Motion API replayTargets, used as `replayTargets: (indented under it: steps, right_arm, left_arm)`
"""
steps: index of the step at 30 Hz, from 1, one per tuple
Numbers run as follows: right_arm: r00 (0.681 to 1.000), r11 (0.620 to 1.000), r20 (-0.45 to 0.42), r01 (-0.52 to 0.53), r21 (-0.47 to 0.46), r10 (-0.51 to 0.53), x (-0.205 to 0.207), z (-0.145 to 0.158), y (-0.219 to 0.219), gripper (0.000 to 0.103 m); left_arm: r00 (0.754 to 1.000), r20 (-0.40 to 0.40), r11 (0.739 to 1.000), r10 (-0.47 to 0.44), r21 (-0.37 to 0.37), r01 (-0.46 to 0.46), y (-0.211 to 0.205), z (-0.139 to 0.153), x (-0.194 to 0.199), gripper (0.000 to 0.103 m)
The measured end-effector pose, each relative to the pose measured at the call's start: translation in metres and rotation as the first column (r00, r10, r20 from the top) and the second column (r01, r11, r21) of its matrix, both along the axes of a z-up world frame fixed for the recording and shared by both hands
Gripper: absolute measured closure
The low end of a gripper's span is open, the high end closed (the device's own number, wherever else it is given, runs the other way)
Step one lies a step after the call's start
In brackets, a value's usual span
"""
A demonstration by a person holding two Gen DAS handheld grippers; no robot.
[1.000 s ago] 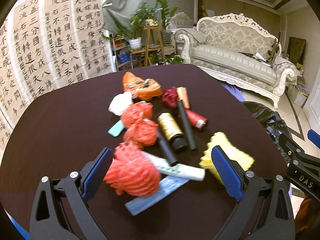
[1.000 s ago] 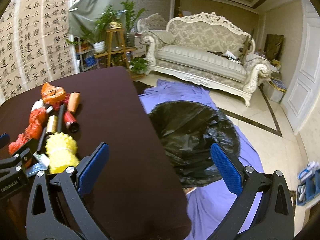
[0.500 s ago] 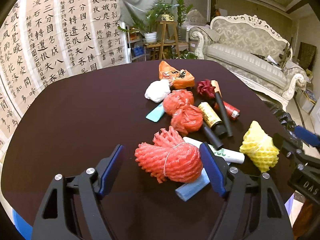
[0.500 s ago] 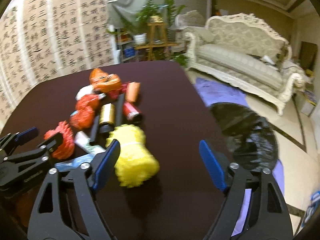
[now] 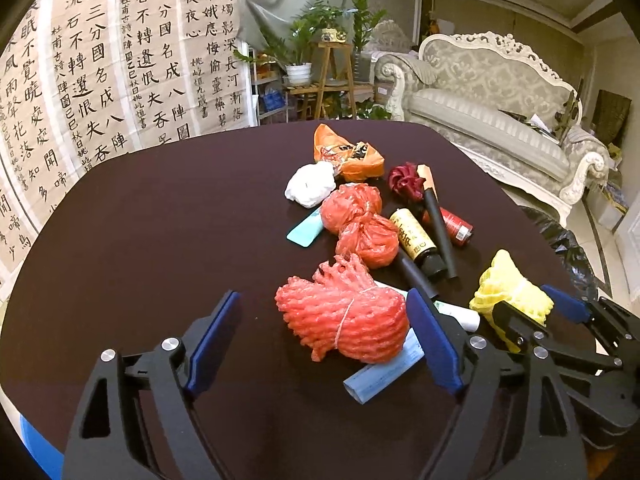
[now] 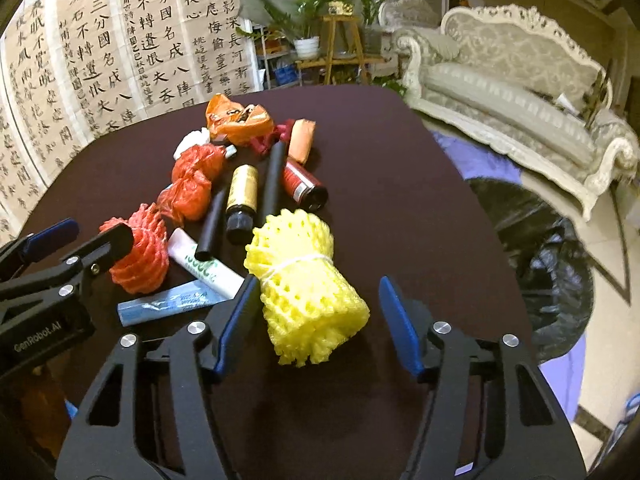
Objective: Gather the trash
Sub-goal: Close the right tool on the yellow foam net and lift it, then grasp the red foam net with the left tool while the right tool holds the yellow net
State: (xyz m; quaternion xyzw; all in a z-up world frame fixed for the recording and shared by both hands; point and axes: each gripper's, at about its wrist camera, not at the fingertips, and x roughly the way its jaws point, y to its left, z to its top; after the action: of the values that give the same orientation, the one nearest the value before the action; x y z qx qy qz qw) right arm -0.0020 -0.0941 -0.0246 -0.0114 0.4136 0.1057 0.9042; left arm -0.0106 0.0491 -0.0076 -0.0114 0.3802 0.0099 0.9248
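A pile of trash lies on the dark round table (image 5: 160,220). A red foam net (image 5: 344,316) sits between the fingers of my left gripper (image 5: 324,340), which is open around it, the right pad close to it. A yellow foam net (image 6: 304,284) lies between the fingers of my right gripper (image 6: 320,320), which is open, its left pad touching the net. The yellow net (image 5: 512,300) and the right gripper (image 5: 560,320) also show in the left wrist view. The red net (image 6: 140,248) shows in the right wrist view.
Further back lie red plastic bags (image 5: 356,220), a white wad (image 5: 310,184), an orange bag (image 5: 344,156), a gold bottle (image 5: 416,240), a red can (image 5: 454,224), black tubes (image 5: 438,232) and blue and white wrappers (image 6: 176,300). A black trash bag (image 6: 552,256) stands beside the table's right edge.
The left gripper has shifted so the red net sits between its narrower-set fingers. The right gripper has swung from the trash bag to the table and moved in around the yellow net.
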Motion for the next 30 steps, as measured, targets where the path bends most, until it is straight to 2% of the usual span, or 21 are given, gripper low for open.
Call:
replayTargets:
  steps: [2,6,11,18,23,24,26,30]
  right_arm:
    - [1.0,1.0,-0.003,-0.007,-0.003,0.007,0.0,-0.003,0.0,0.051]
    - [1.0,1.0,-0.002,-0.009,0.022,0.009,-0.001,-0.005,-0.004,0.056]
    - [1.0,1.0,0.019,0.017,0.015,-0.017,-0.002,-0.002,-0.012,0.057]
    - [0.999,0.999,0.021,0.042,0.019,-0.042,-0.005,-0.003,-0.022,0.057]
    - [0.998,0.998,0.024,0.054,0.024,-0.054,-0.005,-0.003,-0.026,0.057]
    - [0.998,0.998,0.025,0.057,0.024,-0.058,-0.005,-0.003,-0.027,0.057]
    - [0.998,0.998,0.025,0.062,0.024,-0.063,-0.004,-0.003,-0.028,0.057]
    - [0.997,0.997,0.023,0.07,0.024,-0.07,-0.002,-0.005,-0.03,0.057]
  left_arm:
    - [1.0,-0.007,1.0,0.001,0.003,-0.001,0.001,-0.001,-0.001,0.02]
    - [1.0,-0.021,1.0,-0.01,-0.005,0.01,0.0,0.0,-0.007,0.02]
    - [1.0,-0.003,0.999,-0.016,0.031,0.016,-0.008,-0.001,-0.009,0.019]
    - [1.0,-0.025,1.0,-0.007,0.005,0.007,-0.009,-0.01,0.005,0.019]
    - [1.0,-0.021,0.999,-0.023,0.031,0.023,-0.017,-0.016,0.005,0.019]
    - [1.0,-0.011,0.999,-0.023,0.037,0.023,-0.017,-0.015,0.003,0.021]
    - [0.999,-0.005,0.998,-0.049,0.03,0.049,-0.018,-0.015,0.001,0.036]
    - [0.997,-0.009,0.997,-0.072,-0.014,0.072,-0.011,-0.014,0.004,0.045]
